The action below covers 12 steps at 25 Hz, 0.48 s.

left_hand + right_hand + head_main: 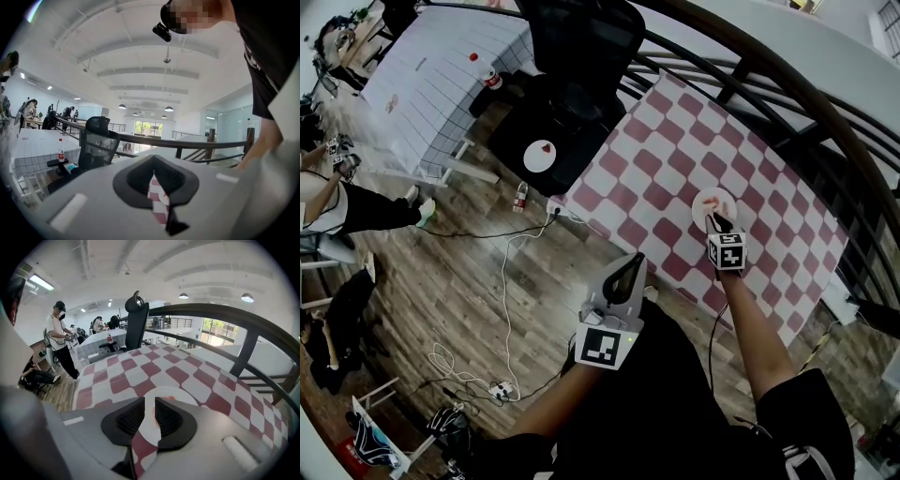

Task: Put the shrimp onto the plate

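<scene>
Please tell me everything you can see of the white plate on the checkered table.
The plate is round, white and plain, with a smooth look. It lies flat on the red-and-white checkered tablecloth. A small orange piece, probably the shrimp, rests on it. The right gripper hovers over its near edge, tongs slightly apart.

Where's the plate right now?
In the head view, the plate sits on the checked tablecloth, right of centre, at the right gripper tips.
</scene>
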Available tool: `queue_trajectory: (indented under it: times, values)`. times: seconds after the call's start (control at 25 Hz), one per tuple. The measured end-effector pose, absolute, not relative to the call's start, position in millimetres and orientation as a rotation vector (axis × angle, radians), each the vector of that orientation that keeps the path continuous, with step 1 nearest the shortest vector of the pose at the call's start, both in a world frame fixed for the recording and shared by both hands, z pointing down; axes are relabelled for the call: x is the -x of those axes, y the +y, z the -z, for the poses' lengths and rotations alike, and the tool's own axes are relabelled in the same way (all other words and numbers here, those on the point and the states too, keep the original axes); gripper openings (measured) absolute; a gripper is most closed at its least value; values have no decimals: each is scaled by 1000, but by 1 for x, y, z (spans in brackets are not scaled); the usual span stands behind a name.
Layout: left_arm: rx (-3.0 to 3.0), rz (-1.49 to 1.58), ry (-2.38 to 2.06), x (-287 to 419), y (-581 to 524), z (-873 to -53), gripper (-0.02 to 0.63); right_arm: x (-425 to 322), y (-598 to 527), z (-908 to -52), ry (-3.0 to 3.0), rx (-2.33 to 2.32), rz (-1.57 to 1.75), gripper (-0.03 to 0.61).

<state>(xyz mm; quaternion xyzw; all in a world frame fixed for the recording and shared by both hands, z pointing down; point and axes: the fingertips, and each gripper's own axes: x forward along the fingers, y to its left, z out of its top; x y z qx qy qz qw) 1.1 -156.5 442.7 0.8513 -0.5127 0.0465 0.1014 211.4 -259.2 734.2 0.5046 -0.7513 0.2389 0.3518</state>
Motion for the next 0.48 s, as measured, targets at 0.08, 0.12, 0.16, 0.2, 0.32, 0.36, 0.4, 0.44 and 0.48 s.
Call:
queue_trajectory:
  times: [0.08,0.12,0.16,0.2,0.32,0.36,0.4,0.44,0.48]
  values:
    - [-2519,-124,-1506,-1,-157,-441,8,-206,-258,-716,-1975,-1341,-619,61]
    - [-2523,-120,-1500,-1,-157,-439,8,-204,-257,-707,-1990,-1360,-620,58]
    - [-2529,-118,-1491,-2,-157,-438,8,-202,-255,-697,-2003,-1384,-622,55]
    - [-2535,-114,-1481,-3,-157,-437,8,-200,-252,-687,-2015,-1411,-625,47]
    - [-2556,-96,-1452,-6,-155,-432,8,-197,-236,-656,-2051,-1491,-627,12]
    - [-2564,-88,-1443,-7,-154,-430,8,-194,-231,-646,-2065,-1513,-625,3]
    - [-2572,-81,-1433,-8,-154,-428,8,-192,-225,-635,-2081,-1534,-622,-3]
    - [-2579,-75,-1422,-8,-153,-426,8,-189,-220,-625,-2097,-1555,-619,-3]
    - [-2585,-72,-1410,-9,-153,-425,8,-186,-214,-614,-2114,-1575,-616,-3]
